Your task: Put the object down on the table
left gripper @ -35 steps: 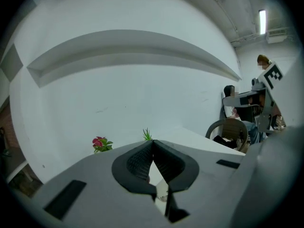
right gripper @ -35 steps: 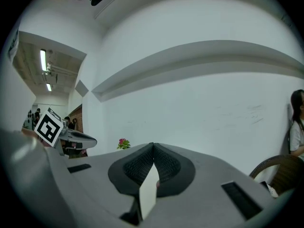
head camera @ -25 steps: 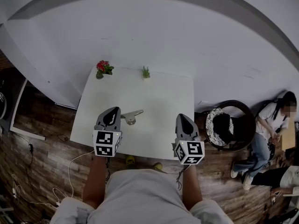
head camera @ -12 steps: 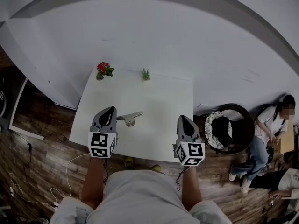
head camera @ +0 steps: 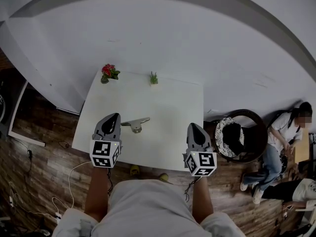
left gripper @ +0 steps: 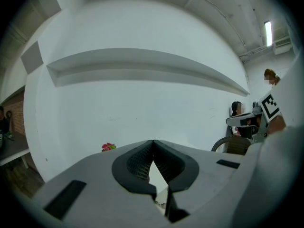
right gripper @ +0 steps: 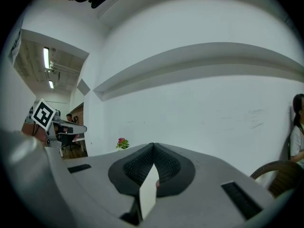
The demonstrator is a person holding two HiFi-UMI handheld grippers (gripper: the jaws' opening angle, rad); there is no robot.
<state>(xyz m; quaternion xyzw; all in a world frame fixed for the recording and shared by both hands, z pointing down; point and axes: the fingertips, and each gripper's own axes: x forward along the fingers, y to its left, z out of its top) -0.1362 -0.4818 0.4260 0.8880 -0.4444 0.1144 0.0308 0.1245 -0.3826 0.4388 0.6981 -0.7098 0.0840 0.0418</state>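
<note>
A small grey metal object (head camera: 136, 124) with a flat arm lies on the white table (head camera: 163, 107), left of the middle. My left gripper (head camera: 111, 119) hovers just left of it, apart from it, with its jaws shut and nothing between them. In the left gripper view the left gripper (left gripper: 153, 142) has its pads meeting at the tips. My right gripper (head camera: 193, 127) hangs over the table's near right edge, also shut and empty. The right gripper view shows the right gripper (right gripper: 153, 145) with its pads closed together in front of a white wall.
A red flower pot (head camera: 107, 72) and a small green plant (head camera: 154, 77) stand at the table's far edge. A round dark chair (head camera: 238, 135) sits right of the table, a seated person (head camera: 289, 125) beyond it. Cables (head camera: 74, 179) lie on the wooden floor.
My left gripper has drawn back towards me and to the left, away from the metal object, which stays on the table. The right gripper has barely moved.
</note>
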